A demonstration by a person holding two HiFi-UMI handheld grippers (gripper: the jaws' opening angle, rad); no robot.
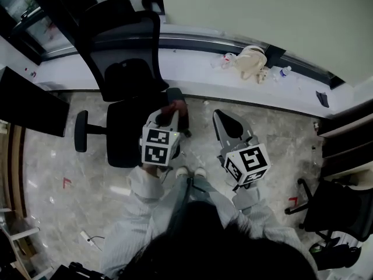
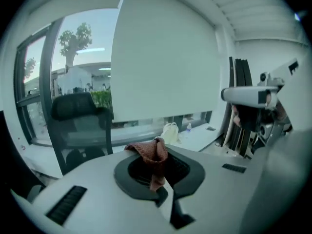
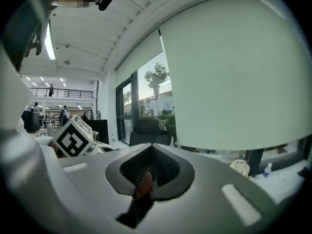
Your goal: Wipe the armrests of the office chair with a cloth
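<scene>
Left gripper view, left hand-held gripper [image 2: 158,146] clamped on red cloth [image 2: 155,162], right hand-held gripper [image 1: 220,116] closed, empty.

No text, label, brand or number can be read anywhere.

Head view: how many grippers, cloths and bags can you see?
Grippers: 2, left gripper and right gripper
Cloth: 1, held by the left gripper
Bag: 1
Total: 4
</scene>
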